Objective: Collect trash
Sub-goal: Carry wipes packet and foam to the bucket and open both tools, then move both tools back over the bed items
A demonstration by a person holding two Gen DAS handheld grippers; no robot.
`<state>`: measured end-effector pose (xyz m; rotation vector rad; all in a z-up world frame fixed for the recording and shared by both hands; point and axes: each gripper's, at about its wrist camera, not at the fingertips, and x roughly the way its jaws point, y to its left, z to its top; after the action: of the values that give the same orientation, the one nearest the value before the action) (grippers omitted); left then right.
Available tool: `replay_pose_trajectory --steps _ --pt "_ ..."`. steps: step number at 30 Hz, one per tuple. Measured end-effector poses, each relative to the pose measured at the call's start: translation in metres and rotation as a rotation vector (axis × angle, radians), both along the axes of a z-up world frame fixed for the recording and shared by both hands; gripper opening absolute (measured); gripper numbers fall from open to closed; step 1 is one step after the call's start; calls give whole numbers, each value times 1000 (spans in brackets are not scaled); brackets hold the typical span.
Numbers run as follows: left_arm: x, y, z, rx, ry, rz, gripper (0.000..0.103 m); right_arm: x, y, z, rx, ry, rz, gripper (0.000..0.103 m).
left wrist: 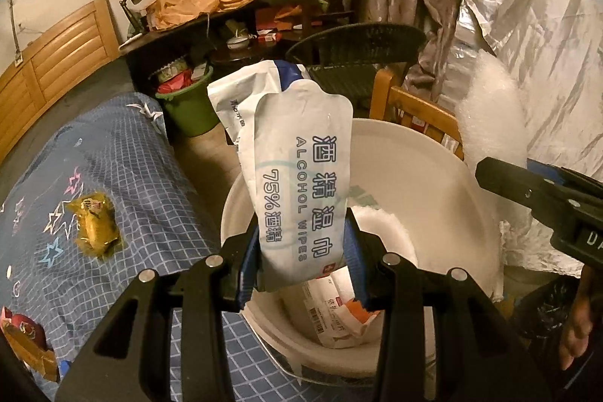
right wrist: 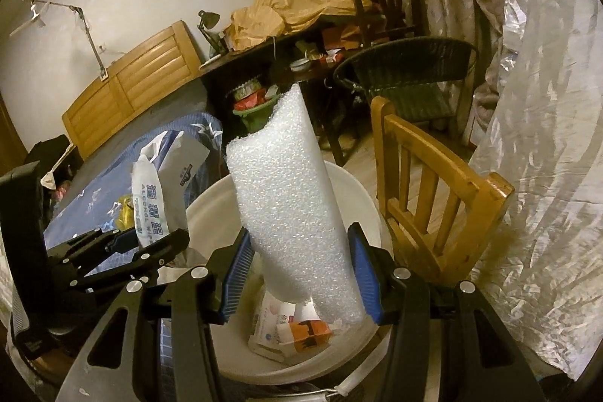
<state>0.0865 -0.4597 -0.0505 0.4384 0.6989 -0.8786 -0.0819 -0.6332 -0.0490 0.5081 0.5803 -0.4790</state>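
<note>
While above round white bucket point(left wrist: 433, 176): left claw point(left wrist: 301, 262) gripping glossy wipes pouch point(left wrist: 301, 183); right claw point(right wrist: 301, 274) gripping bubbly foam sheet point(right wrist: 290, 198).

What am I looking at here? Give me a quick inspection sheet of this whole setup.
Surface: blue grid bedspread.
Job's things: alcohol wipes packet and foam sheet held over white bucket; cartons inside.
Clutter: yellow wrapper on the bedspread; full green bin.
Grippers: left gripper clamps the packet; right gripper clamps the foam.
Cables: nothing seen.
Surroundings: wooden chair, curtains, cluttered desk.
</note>
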Motion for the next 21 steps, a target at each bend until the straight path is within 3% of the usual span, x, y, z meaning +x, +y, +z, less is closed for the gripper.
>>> replay_pose_trajectory --steps 11,13,15,17,21 --pt "0 -12 -7 21 3 -8 39 22 -5 -2 -5 0 20 53" --pt "1 -13 -7 25 0 -5 42 27 -7 -3 -11 6 20 56" --pt "2 -14 -8 27 -7 9 51 29 -10 -3 -17 10 2 67" --pt "4 -14 -8 21 -5 16 60 29 -14 -3 -14 3 -7 68" --pt "5 -14 -9 25 -6 19 61 26 -18 -6 -10 -5 -14 68"
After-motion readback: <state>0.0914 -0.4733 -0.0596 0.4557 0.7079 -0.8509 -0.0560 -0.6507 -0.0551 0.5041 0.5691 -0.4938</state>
